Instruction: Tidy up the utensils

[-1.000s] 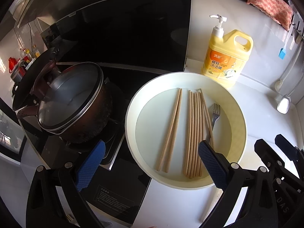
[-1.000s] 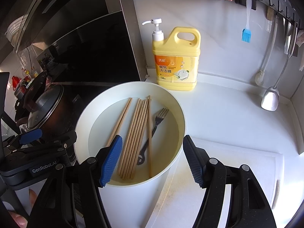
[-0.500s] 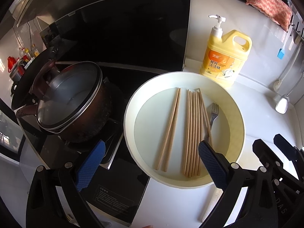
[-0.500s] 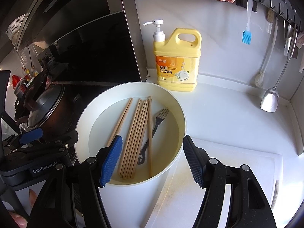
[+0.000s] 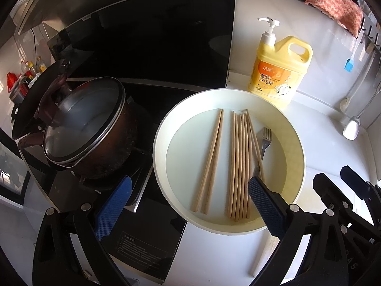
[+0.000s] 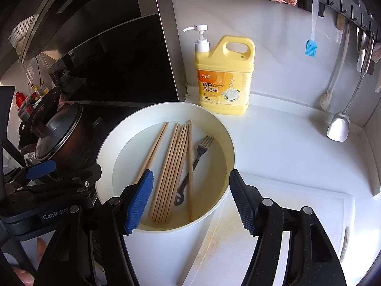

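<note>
Hovering above the near edge of the white basin [image 6: 228, 143], both the left gripper [image 5: 188, 202] and the right gripper [image 6: 190, 195] have their jaws spread wide with nothing between the blue pads. Inside the basin lie a pair of chopsticks [image 6: 153, 149] on the left, a bundle of chopsticks [image 6: 172, 166] beside them, and a fork [image 6: 197, 157] on the right, its handle partly under one stick. I'd judge the tidiest start is to lower one gripper straight down, close across the separate pair near mid-length so neither stick swivels, and avoid nudging the bundle.
</note>
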A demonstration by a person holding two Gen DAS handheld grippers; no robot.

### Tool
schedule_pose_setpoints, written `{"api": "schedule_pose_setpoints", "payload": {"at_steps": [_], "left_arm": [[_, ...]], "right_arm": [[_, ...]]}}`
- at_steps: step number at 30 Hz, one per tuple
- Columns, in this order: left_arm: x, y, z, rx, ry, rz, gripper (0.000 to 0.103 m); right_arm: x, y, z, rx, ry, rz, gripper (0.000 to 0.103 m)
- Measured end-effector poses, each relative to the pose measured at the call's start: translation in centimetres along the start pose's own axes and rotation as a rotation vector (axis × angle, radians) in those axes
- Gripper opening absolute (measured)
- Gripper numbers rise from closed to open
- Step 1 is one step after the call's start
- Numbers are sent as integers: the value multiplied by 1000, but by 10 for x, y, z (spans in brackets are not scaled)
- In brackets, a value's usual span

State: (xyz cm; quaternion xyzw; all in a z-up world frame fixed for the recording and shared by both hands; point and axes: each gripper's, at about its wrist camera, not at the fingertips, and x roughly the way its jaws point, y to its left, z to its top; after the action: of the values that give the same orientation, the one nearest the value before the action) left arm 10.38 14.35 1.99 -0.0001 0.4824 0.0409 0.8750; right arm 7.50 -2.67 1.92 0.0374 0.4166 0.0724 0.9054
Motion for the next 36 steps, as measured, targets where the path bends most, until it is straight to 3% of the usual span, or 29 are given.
{"api": "schedule_pose_setpoints", "payload": {"at_steps": [36], "left_arm": [[8, 12, 1, -25, 25, -1, 97]], "right_arm": [[1, 2, -3, -3, -2, 2, 63]]}}
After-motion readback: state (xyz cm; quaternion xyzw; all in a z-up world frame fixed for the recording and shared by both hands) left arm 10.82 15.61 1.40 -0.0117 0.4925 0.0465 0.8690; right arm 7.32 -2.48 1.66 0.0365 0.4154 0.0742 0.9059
